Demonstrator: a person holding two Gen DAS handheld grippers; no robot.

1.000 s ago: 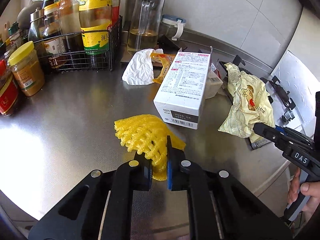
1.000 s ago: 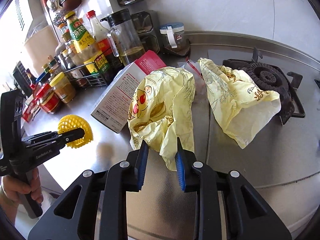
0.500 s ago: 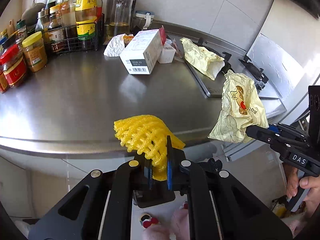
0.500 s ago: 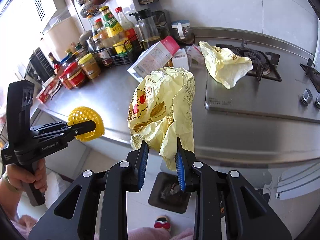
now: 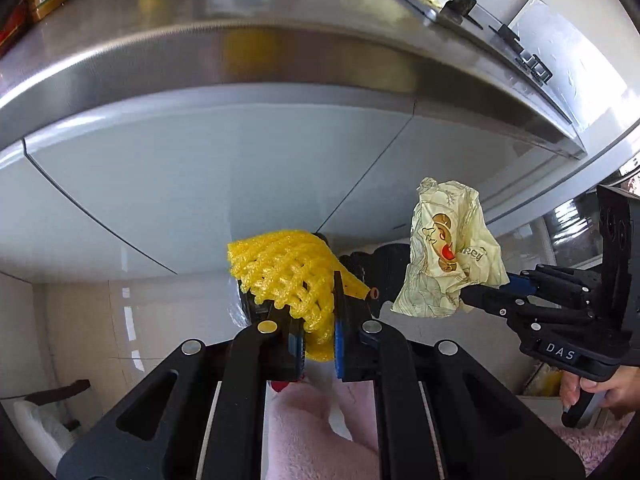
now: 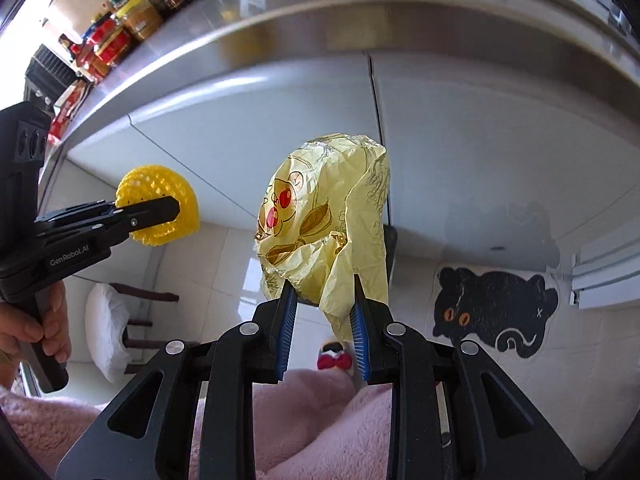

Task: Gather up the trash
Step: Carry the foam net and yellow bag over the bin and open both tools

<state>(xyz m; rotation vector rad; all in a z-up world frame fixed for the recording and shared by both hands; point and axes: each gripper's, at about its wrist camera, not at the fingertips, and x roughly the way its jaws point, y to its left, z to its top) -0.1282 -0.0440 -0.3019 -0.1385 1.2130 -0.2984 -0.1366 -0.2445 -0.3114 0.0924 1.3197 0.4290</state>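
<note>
Steel counter edge (image 5: 280,64) looms overhead, both claws below it: right gripper (image 6: 322,320) clamped on the yellow wrapper (image 6: 328,216), left gripper (image 5: 318,336) pinching the foam net (image 5: 288,276) just beside; that springy net could slip free short of a bin

The yellow foam net (image 5: 288,272) is a crumpled lattice sleeve, pinched at its lower end and fanning upward in mid-air below the desk edge. Beside it the pale yellow wrapper (image 6: 328,224) (printed with a red-cheeked cartoon face) hangs crumpled, also held off the floor.
</note>
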